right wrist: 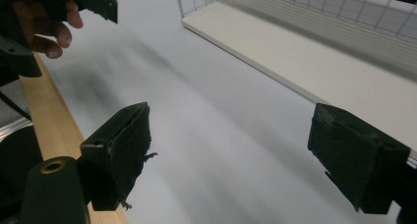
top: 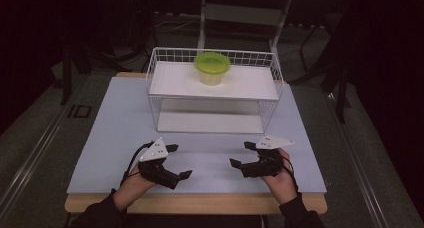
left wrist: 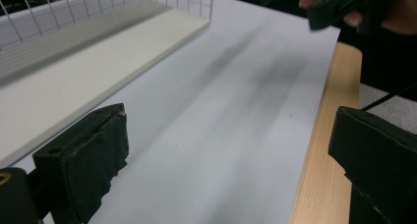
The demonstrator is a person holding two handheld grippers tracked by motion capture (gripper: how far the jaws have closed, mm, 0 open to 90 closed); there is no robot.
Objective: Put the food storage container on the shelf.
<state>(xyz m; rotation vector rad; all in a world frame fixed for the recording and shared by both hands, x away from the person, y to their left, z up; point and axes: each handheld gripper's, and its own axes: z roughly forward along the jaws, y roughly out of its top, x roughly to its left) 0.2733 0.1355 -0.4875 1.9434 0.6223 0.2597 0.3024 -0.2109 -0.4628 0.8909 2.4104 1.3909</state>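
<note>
A white wire two-level shelf (top: 215,90) stands at the back middle of the table, with a small tub under a lime-green lid (top: 212,67) on its upper board. My left gripper (top: 178,161) rests low over the front left of the white table top, jaws wide apart and empty. My right gripper (top: 241,154) sits at the front right, likewise open with nothing between its jaws. In the left gripper view the shelf's lower board (left wrist: 88,52) lies ahead to the left. In the right gripper view the same lower board (right wrist: 314,52) runs off to the upper right.
The white table top (top: 120,118) has a wooden front edge (top: 200,204). Dark floor, a rail and chair or stand legs (top: 280,23) surround the table. The other hand with its gripper (left wrist: 354,8) appears far off in the left gripper view, and likewise (right wrist: 54,13) in the right one.
</note>
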